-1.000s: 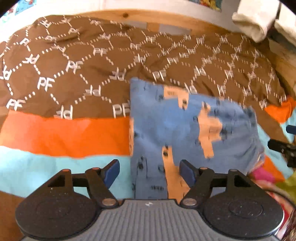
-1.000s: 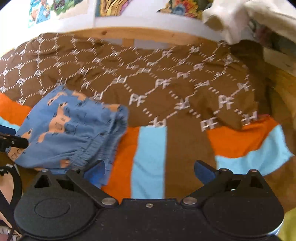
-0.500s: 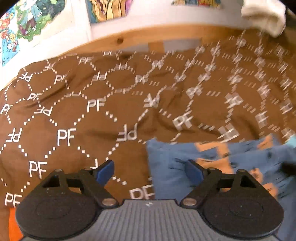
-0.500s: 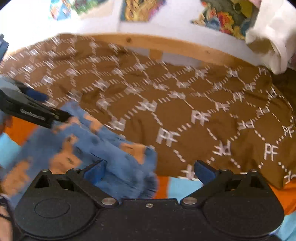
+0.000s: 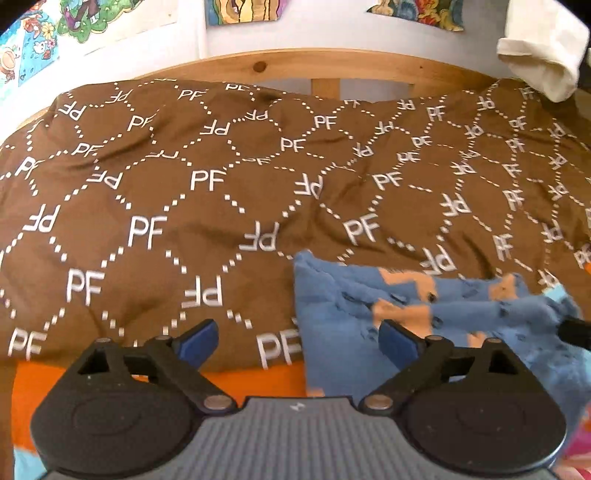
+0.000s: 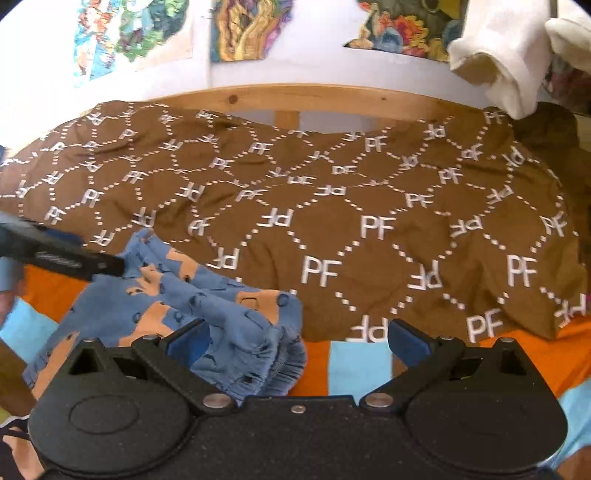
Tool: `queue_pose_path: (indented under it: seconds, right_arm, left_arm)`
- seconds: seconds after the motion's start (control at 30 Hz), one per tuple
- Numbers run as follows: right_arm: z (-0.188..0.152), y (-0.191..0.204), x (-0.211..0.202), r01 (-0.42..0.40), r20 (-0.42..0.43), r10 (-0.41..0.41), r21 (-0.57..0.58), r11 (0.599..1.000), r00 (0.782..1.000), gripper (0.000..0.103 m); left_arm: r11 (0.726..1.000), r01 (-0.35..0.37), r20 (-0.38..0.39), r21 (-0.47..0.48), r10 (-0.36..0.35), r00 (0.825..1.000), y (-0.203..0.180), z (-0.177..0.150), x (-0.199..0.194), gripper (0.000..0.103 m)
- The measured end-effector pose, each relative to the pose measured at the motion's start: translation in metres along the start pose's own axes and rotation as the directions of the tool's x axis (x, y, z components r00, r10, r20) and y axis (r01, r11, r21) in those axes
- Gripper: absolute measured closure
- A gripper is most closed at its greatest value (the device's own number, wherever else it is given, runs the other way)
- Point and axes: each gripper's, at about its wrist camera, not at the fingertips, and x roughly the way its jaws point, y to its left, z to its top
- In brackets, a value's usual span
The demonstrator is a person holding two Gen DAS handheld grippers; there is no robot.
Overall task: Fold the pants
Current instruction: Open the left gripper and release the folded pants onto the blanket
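Left tool (image 5: 297, 338): jaws wide and opening further, nothing between the blue pads (image 5: 195, 339); only brown duvet and a strip of orange bedding show in the gap. Its right finger overlaps the near left part of the pants in the left wrist view; contact cannot be told.

Pants (image 5: 424, 317), blue with orange animal print, lie bunched and creased on the bed, on the near edge of the brown "PF" duvet (image 5: 207, 206) and the orange-and-light-blue striped bedding (image 6: 347, 365) in front of it. Elastic waistband end points toward the right tool.

Right tool (image 6: 295, 341): released, jaws spread wide, gripping nothing. Waistband of the pants (image 6: 207, 314) sits beside its left pad and partly in the gap; pads do not press it. Left tool's dark finger (image 6: 70, 260) shows at the far left corner of the pants, seen from the right wrist.

Beyond the duvet: wooden bed rail (image 5: 325, 64), white wall with colourful pictures (image 6: 251, 26). Cream cloth (image 6: 509, 59) hangs above the duvet's right end.
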Motion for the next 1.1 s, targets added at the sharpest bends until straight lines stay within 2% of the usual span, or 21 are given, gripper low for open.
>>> queue_pose_path:
  seconds: [0.07, 0.13, 0.37, 0.53, 0.7, 1.1]
  right_arm:
    - [-0.002, 0.001, -0.005, 0.020, -0.004, -0.020, 0.034, 0.999, 1.000, 0.001]
    - [-0.006, 0.004, -0.016, 0.004, 0.008, -0.005, 0.062, 0.998, 1.000, 0.001]
    - [-0.030, 0.020, -0.040, 0.017, -0.040, -0.017, 0.013, 1.000, 0.999, 0.001]
    - [-0.043, 0.024, -0.039, 0.030, -0.092, -0.028, 0.014, 0.999, 0.995, 0.001]
    - [-0.056, 0.023, -0.025, 0.050, -0.175, -0.041, 0.045, 0.998, 0.984, 0.001]
    - [-0.050, 0.020, -0.039, 0.039, -0.126, -0.028, 0.084, 0.996, 0.992, 0.001]
  left_arm:
    - [1.000, 0.008, -0.016, 0.000, -0.008, 1.000, -0.005, -0.008, -0.012, 0.005]
    - [1.000, 0.012, -0.031, -0.004, -0.012, 0.999, -0.007, -0.018, -0.024, 0.004]
    - [0.996, 0.006, -0.128, -0.094, -0.018, 0.992, -0.002, -0.051, -0.050, 0.000]
    - [0.992, 0.010, -0.198, -0.126, -0.035, 0.980, 0.002, -0.076, -0.049, 0.000]
    - [0.991, 0.014, -0.193, -0.134, -0.040, 0.980, 0.002, -0.084, -0.048, 0.000]
    - [0.990, 0.008, -0.191, -0.138, -0.035, 0.981, -0.001, -0.085, -0.046, 0.000]
